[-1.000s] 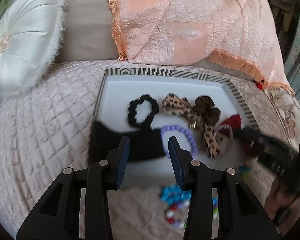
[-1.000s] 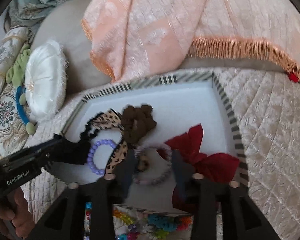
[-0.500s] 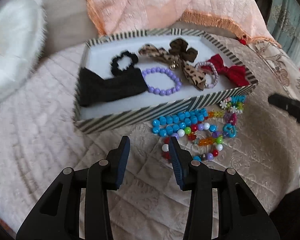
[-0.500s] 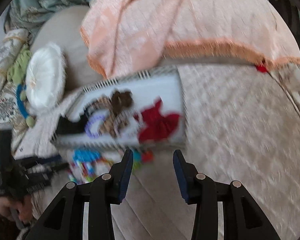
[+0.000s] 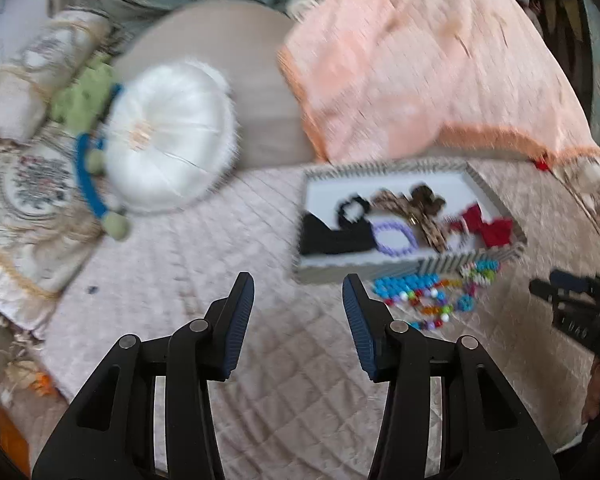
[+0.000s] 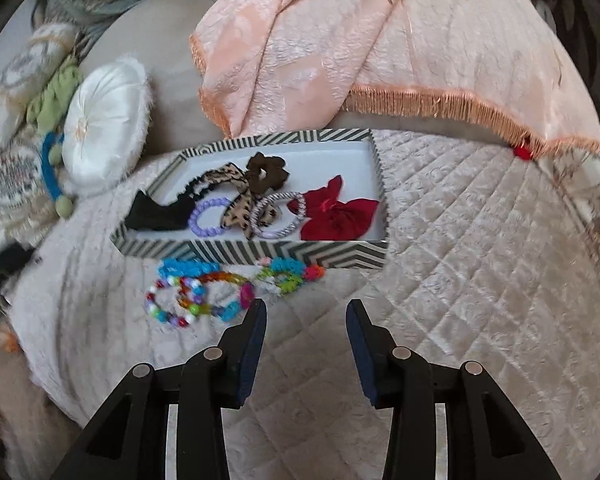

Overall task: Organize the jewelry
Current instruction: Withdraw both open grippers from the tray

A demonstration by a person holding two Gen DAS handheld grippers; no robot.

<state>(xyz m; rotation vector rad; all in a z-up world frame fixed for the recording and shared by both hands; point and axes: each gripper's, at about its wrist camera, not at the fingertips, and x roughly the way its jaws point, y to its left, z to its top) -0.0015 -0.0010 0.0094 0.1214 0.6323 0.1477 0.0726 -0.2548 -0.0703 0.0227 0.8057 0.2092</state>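
Since a second ago: both my grippers have pulled back from above the tray, and now the whole tray and the beads in front of it are in view of each.
Left gripper (image 5: 298, 296): its jaws are opening and nothing is between them; only the quilted pale pink bedspread (image 5: 228, 248) lies under the blue pads.
Right gripper (image 6: 306, 322): its jaws stand partly apart and hold nothing; it hangs over the bedspread (image 6: 480, 240).
Tray: the shallow rectangular box with black-and-white striped walls and white floor (image 6: 260, 254) lies ahead of my right gripper, a little to the left; from my left gripper it is ahead and to the right (image 5: 360, 270).
Inside the tray, left to right in the right view: a black fabric headband (image 6: 154, 216), a purple bead bracelet (image 6: 206, 216), a leopard-print bow (image 6: 236, 196), a dark brown scrunchie (image 6: 266, 172), a lilac striped hair tie (image 6: 278, 216), a red fabric bow (image 6: 336, 216).
Loose beads: a heap of colourful plastic bead bracelets (image 6: 220, 288) lies on the bedspread just before the near wall of the tray, close to the left fingertip of my right gripper but not touching it; in the left view the heap (image 5: 428, 296) is right of my right finger.
Other things: a round white satin cushion (image 5: 168, 136) and a peach fringed blanket (image 6: 340, 40) lie behind the tray.
Sharpness: my left view is blurred.
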